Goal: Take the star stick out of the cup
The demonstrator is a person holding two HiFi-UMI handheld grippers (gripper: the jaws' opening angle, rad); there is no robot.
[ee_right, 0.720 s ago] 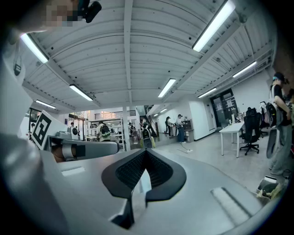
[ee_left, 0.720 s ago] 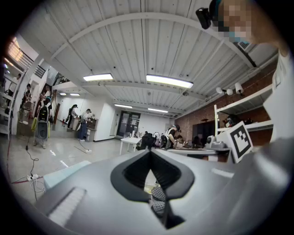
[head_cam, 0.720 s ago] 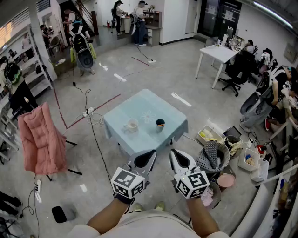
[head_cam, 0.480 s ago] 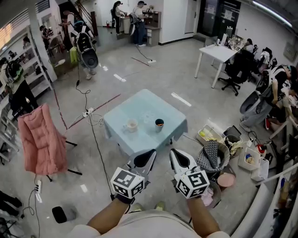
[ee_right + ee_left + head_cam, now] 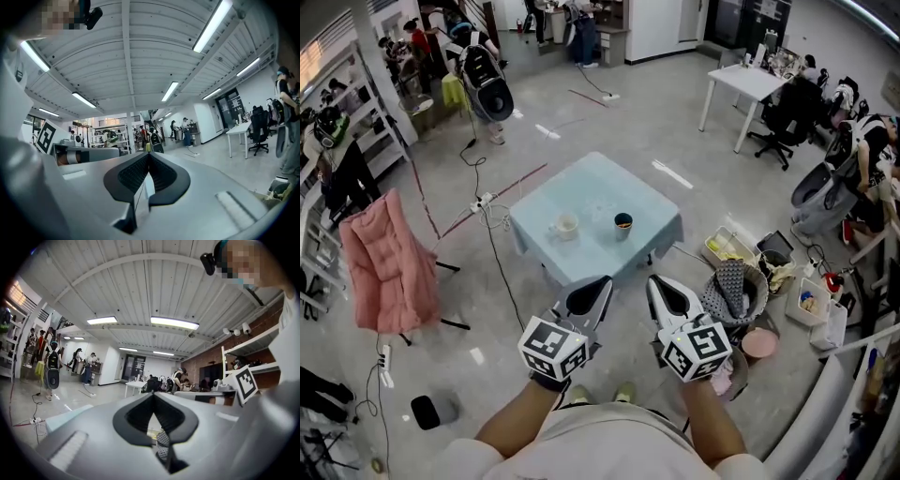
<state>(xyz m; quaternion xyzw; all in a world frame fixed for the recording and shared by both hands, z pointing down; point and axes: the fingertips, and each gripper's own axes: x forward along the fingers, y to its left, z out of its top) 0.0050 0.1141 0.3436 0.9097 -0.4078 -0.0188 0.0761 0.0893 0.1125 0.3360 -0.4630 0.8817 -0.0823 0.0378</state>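
A light blue table (image 5: 647,202) stands on the floor a few steps ahead in the head view. On it are a dark cup (image 5: 622,223) at the right and a white cup (image 5: 565,225) at the left. The star stick is too small to make out from here. My left gripper (image 5: 604,281) and right gripper (image 5: 655,280) are held side by side in front of my body, short of the table's near edge, both shut and empty. In the left gripper view the left gripper (image 5: 153,395) points across the room; the right gripper (image 5: 149,154) does too.
A pink padded chair (image 5: 384,262) stands at the left, with cables and a power strip (image 5: 483,204) on the floor beside the table. A basket (image 5: 729,298) and boxes of clutter crowd the right. A white desk (image 5: 750,82) and several people are farther back.
The whole head view has shifted, so the table and cups sit higher in the picture. Both grippers stay side by side and shut.
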